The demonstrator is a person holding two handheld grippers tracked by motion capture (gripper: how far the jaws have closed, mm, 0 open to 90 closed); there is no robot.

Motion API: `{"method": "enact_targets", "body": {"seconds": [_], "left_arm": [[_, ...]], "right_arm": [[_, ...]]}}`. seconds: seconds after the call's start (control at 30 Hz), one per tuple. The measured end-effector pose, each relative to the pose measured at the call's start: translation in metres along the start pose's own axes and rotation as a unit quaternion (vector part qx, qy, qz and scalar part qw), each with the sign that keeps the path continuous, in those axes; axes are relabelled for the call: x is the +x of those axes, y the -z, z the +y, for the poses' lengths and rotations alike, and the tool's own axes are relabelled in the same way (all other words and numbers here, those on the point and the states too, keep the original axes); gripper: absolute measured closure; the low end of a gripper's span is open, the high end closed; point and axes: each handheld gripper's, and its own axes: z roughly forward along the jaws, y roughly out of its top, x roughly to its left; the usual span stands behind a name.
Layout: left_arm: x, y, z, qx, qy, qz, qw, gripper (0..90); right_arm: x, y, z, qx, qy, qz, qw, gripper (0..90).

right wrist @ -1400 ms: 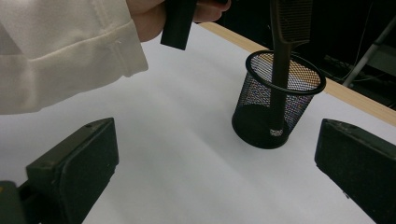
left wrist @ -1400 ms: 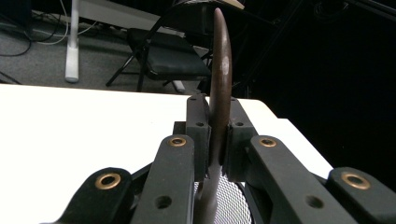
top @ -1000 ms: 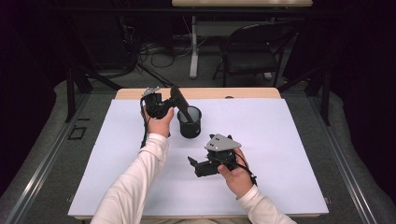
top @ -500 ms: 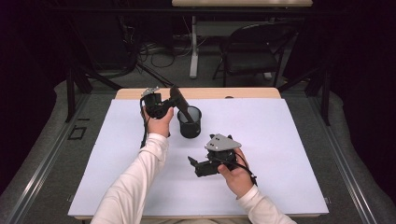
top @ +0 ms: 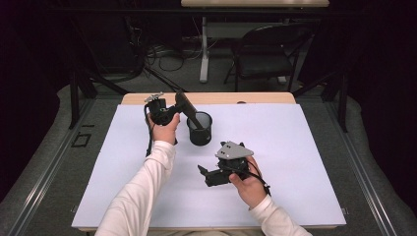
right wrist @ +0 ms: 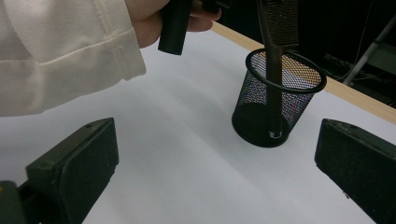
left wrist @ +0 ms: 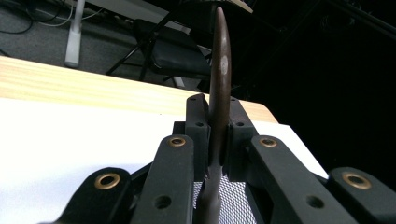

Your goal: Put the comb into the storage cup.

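- Right gripper [top: 205, 173] rests low on the white sheet [top: 305, 162], jaws wide apart, holding nothing
- Left gripper [top: 183, 102] is clamped on a dark flat utensil [left wrist: 219, 74]; its lower end stands inside the mesh cup [top: 199, 128]
- Risk: the light cup may tip if the tilted utensil levers against its rim
- Beyond: wooden table edge [top: 265, 98]; folding chair [top: 263, 56]; dark room

Two grippers, left [top: 183, 102] and right [top: 205, 175], one black mesh cup [top: 199, 129], one dark utensil [left wrist: 219, 74], one chair [top: 265, 59] behind the table.
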Motion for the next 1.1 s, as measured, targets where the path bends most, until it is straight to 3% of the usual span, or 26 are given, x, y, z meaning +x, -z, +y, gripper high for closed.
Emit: {"method": "enact_targets", "body": {"seconds": [0.6, 0.77, 1.1], "left_arm": [[0.01, 0.002, -0.002, -0.004, 0.018, 0.005, 0.9998, 82.8], [0.013, 0.003, -0.003, -0.005, 0.033, 0.005, 0.9994, 82.6], [0.015, 0.004, -0.004, -0.006, 0.037, 0.006, 0.9993, 81.2]], "right_arm": [[0.001, -0.001, -0.001, 0.003, 0.002, 0.001, 1.0, 0.0], [0.001, -0.001, -0.001, 0.002, 0.001, 0.001, 1.0, 0.0], [0.002, -0.002, -0.001, 0.004, 0.002, 0.001, 1.0, 0.0]]}}
